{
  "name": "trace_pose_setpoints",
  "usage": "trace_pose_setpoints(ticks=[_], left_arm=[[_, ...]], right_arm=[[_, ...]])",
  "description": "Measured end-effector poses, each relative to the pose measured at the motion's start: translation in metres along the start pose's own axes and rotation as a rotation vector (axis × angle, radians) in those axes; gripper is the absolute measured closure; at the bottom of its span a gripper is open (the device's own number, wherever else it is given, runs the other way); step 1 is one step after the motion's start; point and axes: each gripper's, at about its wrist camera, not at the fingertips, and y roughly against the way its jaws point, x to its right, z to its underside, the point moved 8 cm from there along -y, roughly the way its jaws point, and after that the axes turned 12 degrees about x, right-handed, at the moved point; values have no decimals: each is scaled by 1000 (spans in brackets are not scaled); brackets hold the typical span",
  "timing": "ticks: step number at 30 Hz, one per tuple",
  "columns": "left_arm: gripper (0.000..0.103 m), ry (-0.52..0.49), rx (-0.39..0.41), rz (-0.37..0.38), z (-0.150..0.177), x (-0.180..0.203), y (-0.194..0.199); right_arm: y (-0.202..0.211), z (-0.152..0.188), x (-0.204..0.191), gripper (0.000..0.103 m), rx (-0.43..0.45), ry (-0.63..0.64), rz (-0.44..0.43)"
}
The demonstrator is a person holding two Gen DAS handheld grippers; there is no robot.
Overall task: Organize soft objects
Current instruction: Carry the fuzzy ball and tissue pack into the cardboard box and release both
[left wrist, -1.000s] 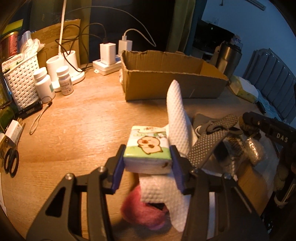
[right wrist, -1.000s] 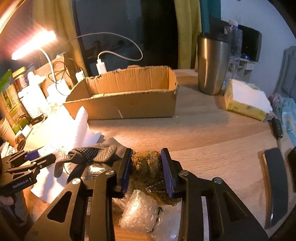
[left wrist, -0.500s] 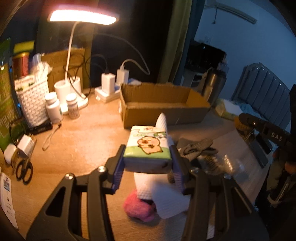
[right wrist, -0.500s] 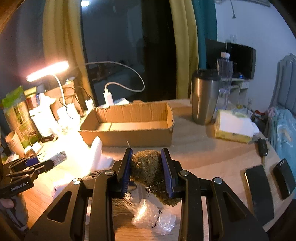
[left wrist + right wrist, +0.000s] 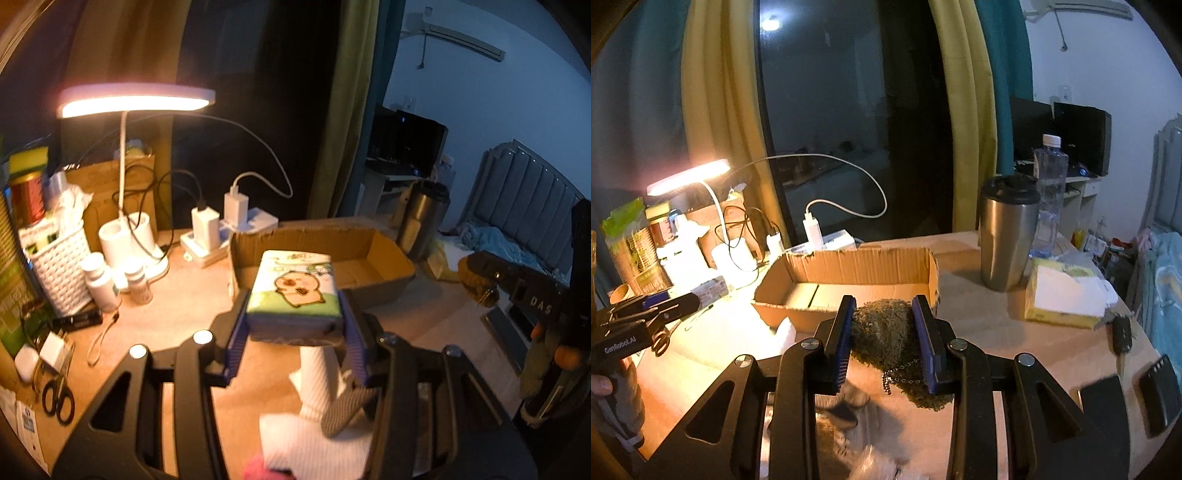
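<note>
**A:** While you hold both tools up over the table [image 5: 177,295], what is in your left gripper [image 5: 293,314]?

**B:** Your left gripper is clamped on the tissue pack [image 5: 293,286], the one with a cartoon animal printed on its green and white wrapper. Both blue pads press its two sides, and the pack sits clear of the table surface.

**A:** And your right gripper [image 5: 884,339]?

**B:** Its jaws stand narrow, pinching the olive-green fuzzy plush [image 5: 886,332]. A small bead chain [image 5: 899,371] dangles from the plush between the pads, and part of the plush hangs below the right-hand pad.

**A:** Where is the cardboard box [image 5: 849,271] from where you stand?

**B:** It lies open-topped ahead of both tools, and its floor looks bare. In the left wrist view the tissue pack overlaps the box's near wall; in the right wrist view the plush sits just in front of the near wall.

**A:** What do you see under your tools?

**B:** Under your left gripper lie a white textured cloth [image 5: 314,439], a grey dotted glove [image 5: 347,406] and a bit of something pink [image 5: 255,470] at the bottom edge. Under your right one the things are blurred; I cannot tell them apart.

**A:** Anything else near the box?

**B:** A steel tumbler [image 5: 1006,236] stands to its right, and a lit desk lamp [image 5: 133,99] to its left.
</note>
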Motion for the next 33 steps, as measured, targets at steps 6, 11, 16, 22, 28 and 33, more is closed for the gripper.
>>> trace_pose_setpoints(ticks=[6,11,16,22,28,33], left_arm=[[55,6,25,12,-18,7,-31],[55,10,1,17,-16,10,-64],[55,17,-43,13,-3,10,-92],[55,20,-96,1,14,5,-125],[53,22,-167,11,34,5,-146],[44,12,-174,15,37,9,-149]], right_arm=[[-29,-13,2,70,9,19,-21],[-60,-19,3,70,6,38,-39],[-87,-13,0,70,-17,49,-64],[-123,3,-4,70,-67,78,-91],[-150,24,-9,69,-128,80,-124],[-153,27,-10,47,-140,71,-135]])
